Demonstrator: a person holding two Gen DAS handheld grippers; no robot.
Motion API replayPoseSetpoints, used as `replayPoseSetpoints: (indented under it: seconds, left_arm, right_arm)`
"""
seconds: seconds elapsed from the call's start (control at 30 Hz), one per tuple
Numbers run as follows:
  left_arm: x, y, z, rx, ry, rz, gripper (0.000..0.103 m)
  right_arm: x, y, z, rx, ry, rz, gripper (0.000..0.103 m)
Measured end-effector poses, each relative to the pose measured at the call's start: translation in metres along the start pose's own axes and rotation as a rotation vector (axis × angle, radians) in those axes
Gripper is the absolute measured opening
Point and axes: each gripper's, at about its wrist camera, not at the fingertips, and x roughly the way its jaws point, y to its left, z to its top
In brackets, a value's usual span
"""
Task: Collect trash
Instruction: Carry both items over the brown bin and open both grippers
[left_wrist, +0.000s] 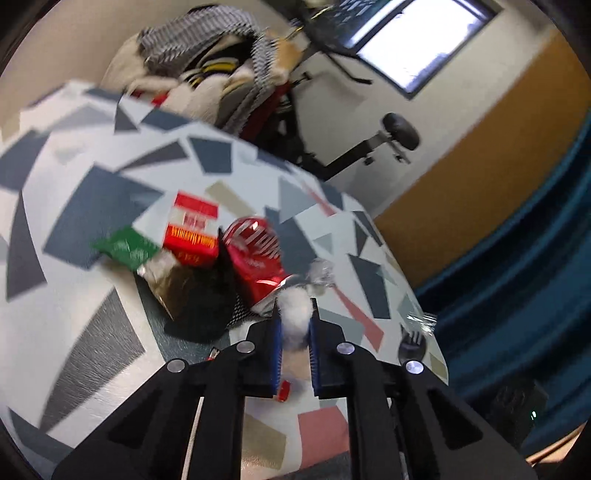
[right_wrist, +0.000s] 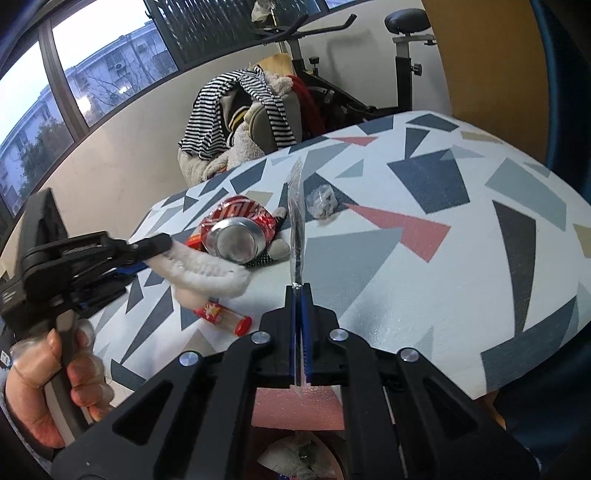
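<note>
Trash is lying in a loose heap on the worktop (right_wrist: 424, 295) with its grey, navy and pink shard pattern, and you are already carrying two pieces of it. Your left tongs (left_wrist: 294, 314) are pinching a soft white wad of tissue or fleece (left_wrist: 293, 314); from the right wrist view the wad (right_wrist: 207, 271) is sagging out of the left tongs (right_wrist: 155, 249) just above a small red-capped plastic tube (right_wrist: 223, 315). It is looking light and squashy, so the blue pads (left_wrist: 277, 332) are sinking into it and a grip near its middle should be holding without much force.

Your right tongs (right_wrist: 299, 295) are pressed nearly together on a thin clear plastic wrapper (right_wrist: 295, 218) that is standing up edge-on beyond the tips. That film is probably slippery and weightless, so it is best caught well in from its edge.

Still waiting on the worktop are the crushed red aluminium drink can (right_wrist: 236, 232), light but likely sharp at its creases and best taken across its flattened body, a red and white cardboard carton (left_wrist: 192, 232), a green foil sachet (left_wrist: 127, 249), a crumpled clear cellophane ball (right_wrist: 322, 203) and a black plastic fork (left_wrist: 412, 347) near the worktop's edge.
</note>
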Motion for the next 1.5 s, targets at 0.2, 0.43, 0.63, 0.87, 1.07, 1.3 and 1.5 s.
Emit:
replayPoseSetpoints:
  seconds: [0.2, 0.43, 0.63, 0.87, 1.07, 1.3, 1.5]
  left_arm:
    - [-0.041, -0.006, -0.001, 0.057, -0.031, -0.013, 0.012]
    - [-0.082, -0.005, -0.032, 0.125, -0.017, -0.007, 0.012]
    - [-0.102, -0.012, -0.080, 0.260, 0.028, 0.018, 0.012]
    - [-0.099, -0.011, -0.127, 0.351, 0.101, 0.044, 0.012]
    - [-0.090, 0.001, -0.144, 0.344, 0.140, 0.066, 0.012]
    - [-0.080, 0.014, -0.155, 0.323, 0.181, 0.096, 0.013]
    - [-0.076, 0.018, -0.157, 0.315, 0.192, 0.096, 0.015]
  right_arm:
    - [-0.016, 0.007, 0.002, -0.019, -0.021, 0.014, 0.007]
    - [-0.038, 0.020, -0.005, -0.064, -0.029, 0.032, 0.007]
    - [-0.050, 0.030, -0.015, -0.094, -0.028, 0.041, 0.007]
    - [-0.056, 0.037, -0.025, -0.113, -0.022, 0.045, 0.007]
    - [-0.056, 0.039, -0.028, -0.117, -0.011, 0.045, 0.007]
    - [-0.052, 0.039, -0.031, -0.117, 0.005, 0.046, 0.007]
    - [-0.051, 0.039, -0.032, -0.119, 0.009, 0.045, 0.007]
